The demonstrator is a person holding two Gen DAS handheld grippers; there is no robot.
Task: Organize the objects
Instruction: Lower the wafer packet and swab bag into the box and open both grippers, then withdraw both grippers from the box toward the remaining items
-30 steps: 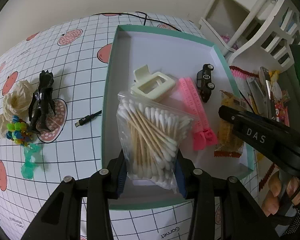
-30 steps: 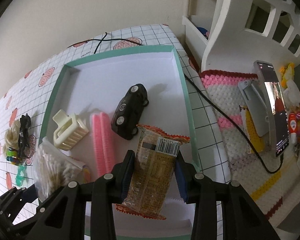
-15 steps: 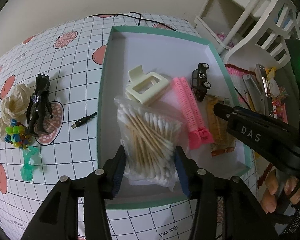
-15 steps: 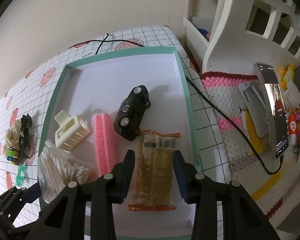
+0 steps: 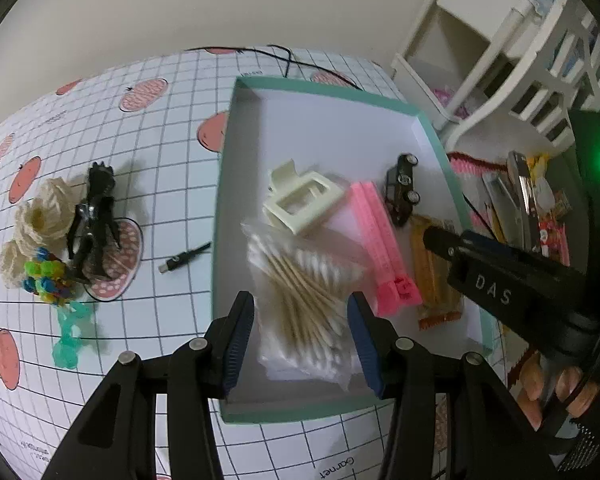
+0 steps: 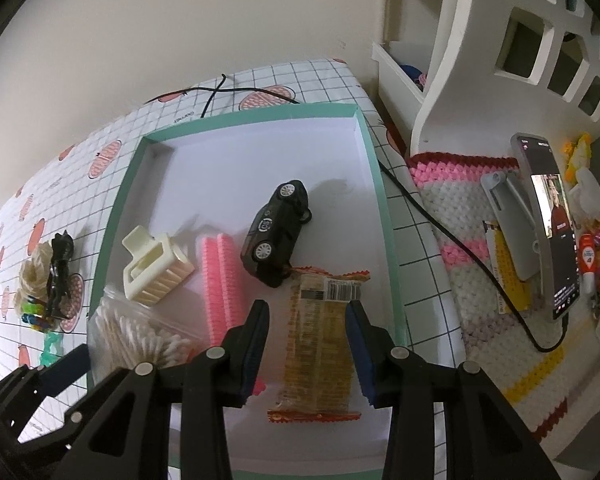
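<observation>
— Both jaws have let go since a second ago: my left gripper (image 5: 300,336) was clamped on the bag of cotton swabs (image 5: 304,300), and now its fingers stand spread with the bag lying between them on the floor of the teal tray (image 5: 332,96).

— And the right side?

— Same story. My right gripper (image 6: 306,344) was pinching the snack packet (image 6: 320,344) upright; now the jaws are released and the packet lies flat in the tray between them, barcode end away from me.

— What else is in the tray?

— From the right wrist view: a black toy car (image 6: 278,232) tipped on its side, its near end touching the packet's far edge; a pink sealing clip (image 6: 222,284) just beside the car; a cream hair claw (image 6: 154,272) left of the clip, near the bag.

— Anything outside it?

— Left of the tray, on the checked tablecloth (image 5: 156,152), a black figurine (image 5: 94,224) stands against a ball of twine (image 5: 44,216), with a cluster of bright beads (image 5: 44,276) and a teal plastic toy (image 5: 72,336) nearer me. A small black plug (image 5: 184,258) lies between them and the tray.
</observation>
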